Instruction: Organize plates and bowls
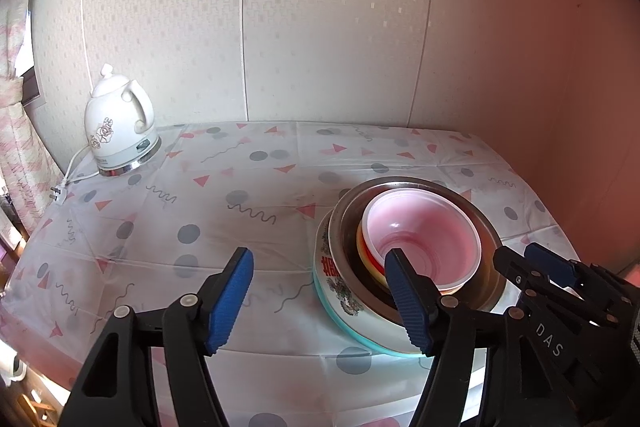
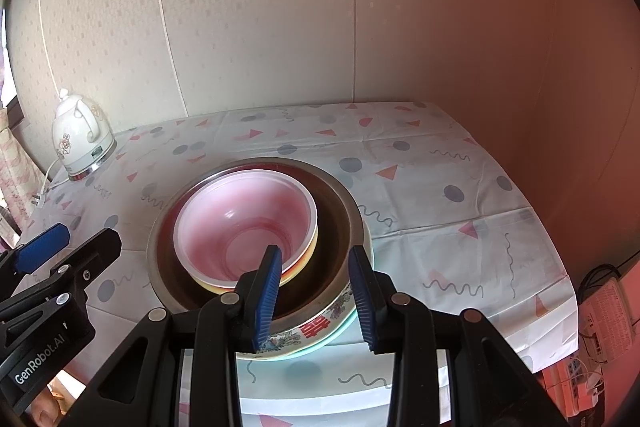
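Kettle: your white kettle stands at the far left corner of the bench, its plug lying loose beside it.
Left gripper: your fingers stand spread wide and released, nothing pressed between them; the right one overlaps the near rim of the stack.
Stack: a translucent pink bowl sits nested on coloured bowls inside a metal bowl, all resting on a patterned plate over a teal one, right of the bench's middle.
Right gripper: your fingers straddle the metal bowl's near rim; whether they press it, you cannot tell.
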Available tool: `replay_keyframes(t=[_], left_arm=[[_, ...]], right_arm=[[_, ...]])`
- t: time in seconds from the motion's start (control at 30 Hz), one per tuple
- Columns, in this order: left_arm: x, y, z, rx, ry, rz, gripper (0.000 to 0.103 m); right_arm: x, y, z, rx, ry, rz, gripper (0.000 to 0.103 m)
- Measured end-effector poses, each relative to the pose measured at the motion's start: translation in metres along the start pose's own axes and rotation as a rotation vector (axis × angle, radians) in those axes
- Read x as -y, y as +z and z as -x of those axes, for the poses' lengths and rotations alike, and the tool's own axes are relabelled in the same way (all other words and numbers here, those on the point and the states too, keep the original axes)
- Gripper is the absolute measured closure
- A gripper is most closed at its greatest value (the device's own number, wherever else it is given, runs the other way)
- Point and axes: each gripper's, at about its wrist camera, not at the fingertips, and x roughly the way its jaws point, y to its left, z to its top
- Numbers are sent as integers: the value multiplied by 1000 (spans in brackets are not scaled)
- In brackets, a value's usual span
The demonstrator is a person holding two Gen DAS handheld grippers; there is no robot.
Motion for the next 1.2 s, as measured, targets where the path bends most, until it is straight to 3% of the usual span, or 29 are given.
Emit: replay_keyframes(t=[1.2], left_arm=[[-1, 0, -4, -9, 0, -3, 34]], right_arm=[[-1, -2, -4, -13, 8, -1, 67]])
